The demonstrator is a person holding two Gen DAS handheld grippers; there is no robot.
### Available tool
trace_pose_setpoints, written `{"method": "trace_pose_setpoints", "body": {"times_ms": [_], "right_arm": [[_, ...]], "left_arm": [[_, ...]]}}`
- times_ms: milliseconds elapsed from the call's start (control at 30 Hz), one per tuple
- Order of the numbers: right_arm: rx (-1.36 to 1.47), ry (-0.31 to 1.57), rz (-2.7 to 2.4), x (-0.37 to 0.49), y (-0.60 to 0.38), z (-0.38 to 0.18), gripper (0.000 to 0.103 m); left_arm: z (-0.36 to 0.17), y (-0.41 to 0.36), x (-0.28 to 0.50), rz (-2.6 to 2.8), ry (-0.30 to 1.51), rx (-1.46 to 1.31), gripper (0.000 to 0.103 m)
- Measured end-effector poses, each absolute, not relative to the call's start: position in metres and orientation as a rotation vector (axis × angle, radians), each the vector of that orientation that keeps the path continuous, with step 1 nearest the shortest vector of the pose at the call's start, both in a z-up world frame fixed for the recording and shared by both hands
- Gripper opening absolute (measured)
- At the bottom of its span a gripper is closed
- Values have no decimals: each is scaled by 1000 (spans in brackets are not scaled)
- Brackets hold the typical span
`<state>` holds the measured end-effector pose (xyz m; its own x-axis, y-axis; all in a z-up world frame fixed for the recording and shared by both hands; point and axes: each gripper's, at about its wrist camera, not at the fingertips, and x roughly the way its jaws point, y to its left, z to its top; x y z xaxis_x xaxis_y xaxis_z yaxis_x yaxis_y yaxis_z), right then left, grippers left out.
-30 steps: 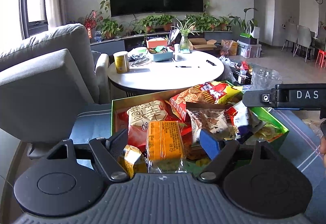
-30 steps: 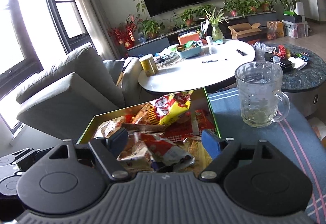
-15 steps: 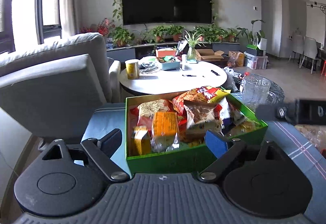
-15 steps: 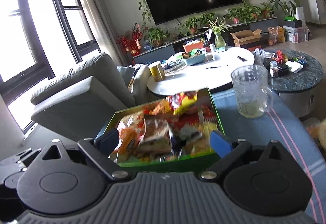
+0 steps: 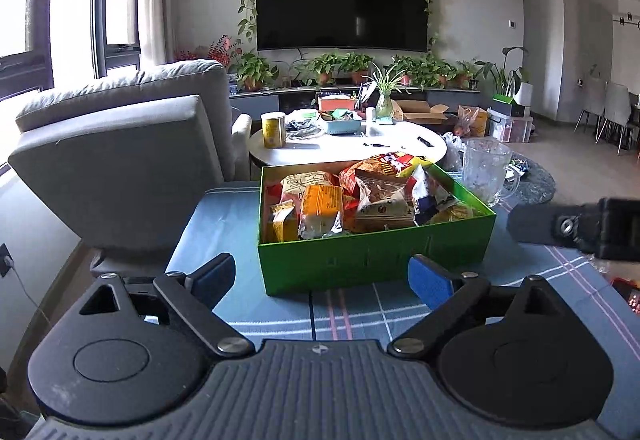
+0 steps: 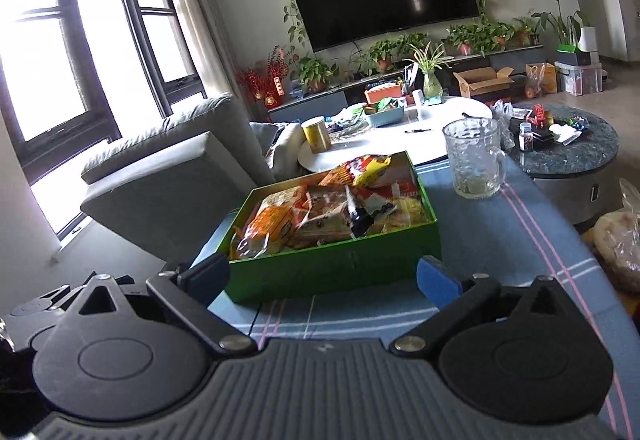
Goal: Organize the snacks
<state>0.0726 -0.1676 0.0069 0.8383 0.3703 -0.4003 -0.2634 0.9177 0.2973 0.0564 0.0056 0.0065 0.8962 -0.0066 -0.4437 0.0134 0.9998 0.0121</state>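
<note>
With both the left gripper [image 5: 322,278] and right gripper [image 6: 324,280] spread and empty before the snack-filled green box [image 5: 374,260], I judge packing finished.

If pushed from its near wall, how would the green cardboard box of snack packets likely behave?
The green cardboard box would probably slide, not tip: it sits low and wide on the blue plaid tablecloth. Its thin walls may flex. The crinkly snack packets, heaped above the rim, could shift.
</note>
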Motion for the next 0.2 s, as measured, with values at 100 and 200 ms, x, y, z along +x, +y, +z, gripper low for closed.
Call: {"method": "trace_pose_setpoints", "body": {"times_ms": [100, 200], "right_arm": [[225, 475, 346, 69, -163, 4, 85], [216, 473, 355, 65, -160, 4, 85]], "left_arm": [[9, 7, 49, -14, 452, 4, 93], [10, 6, 44, -9, 442, 15, 93]]}}
